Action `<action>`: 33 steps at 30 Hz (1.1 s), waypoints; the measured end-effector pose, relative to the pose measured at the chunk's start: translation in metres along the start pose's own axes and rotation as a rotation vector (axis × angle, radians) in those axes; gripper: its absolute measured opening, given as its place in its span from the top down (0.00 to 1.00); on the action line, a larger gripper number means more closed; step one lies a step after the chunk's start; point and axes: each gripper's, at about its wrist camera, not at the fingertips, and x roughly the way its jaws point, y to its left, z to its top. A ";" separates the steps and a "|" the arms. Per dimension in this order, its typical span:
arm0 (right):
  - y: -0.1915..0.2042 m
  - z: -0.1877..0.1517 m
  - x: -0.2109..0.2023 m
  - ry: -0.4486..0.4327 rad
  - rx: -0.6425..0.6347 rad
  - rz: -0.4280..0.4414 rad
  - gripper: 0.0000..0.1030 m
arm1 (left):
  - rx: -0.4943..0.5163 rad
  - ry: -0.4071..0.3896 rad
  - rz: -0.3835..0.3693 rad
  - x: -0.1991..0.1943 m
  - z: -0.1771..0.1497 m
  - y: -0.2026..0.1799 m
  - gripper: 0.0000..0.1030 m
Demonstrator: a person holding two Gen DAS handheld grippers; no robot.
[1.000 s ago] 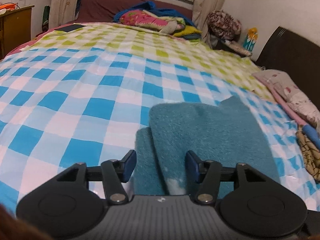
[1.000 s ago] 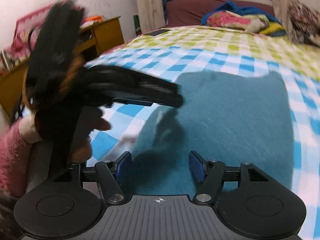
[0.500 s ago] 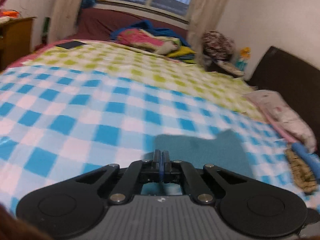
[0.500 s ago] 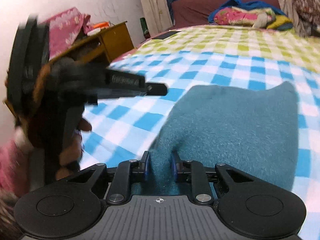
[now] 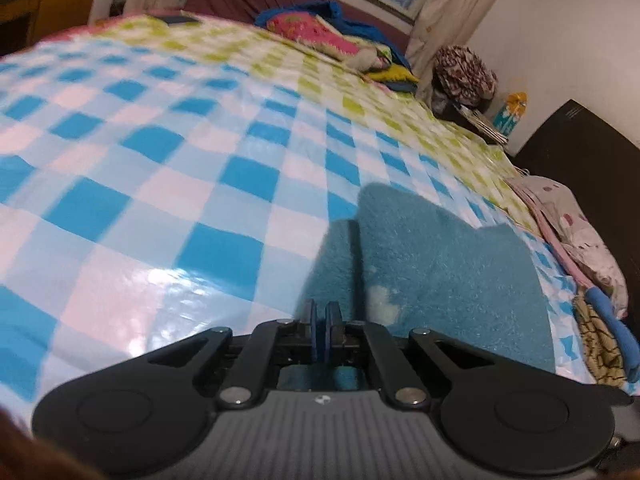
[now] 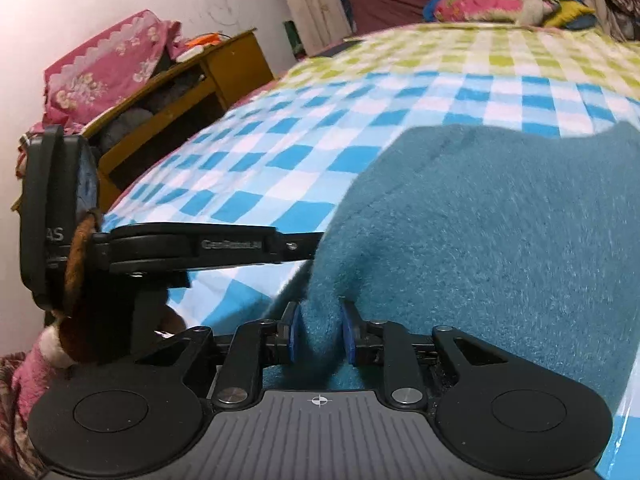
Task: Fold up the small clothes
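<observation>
Both grippers' fingers [image 5: 310, 322] [image 6: 290, 334] pinching teal garment [image 6: 500, 232] edge

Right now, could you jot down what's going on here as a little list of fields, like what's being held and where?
surface: bed with a checked cover, blue squares near, green farther off
garment: teal fleece garment, partly lifted off the cover
left gripper: shut, pinching the garment's near edge
right gripper: shut on a bunched fold of the garment
far end of bed: heap of colourful bedding
beside bed: wooden cabinet
stage: both edges gripped, fold not yet laid
</observation>
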 end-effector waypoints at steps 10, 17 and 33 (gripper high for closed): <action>-0.010 0.035 -0.023 -0.134 -0.098 -0.154 0.76 | 0.166 -0.013 0.090 -0.030 -0.015 -0.036 0.80; -0.018 0.046 0.024 -0.075 -0.117 -0.191 0.78 | 0.241 0.020 0.164 -0.020 -0.026 -0.050 0.78; 0.002 0.052 0.083 -0.063 -0.246 -0.207 0.78 | 0.248 0.027 0.279 -0.007 -0.031 -0.043 0.78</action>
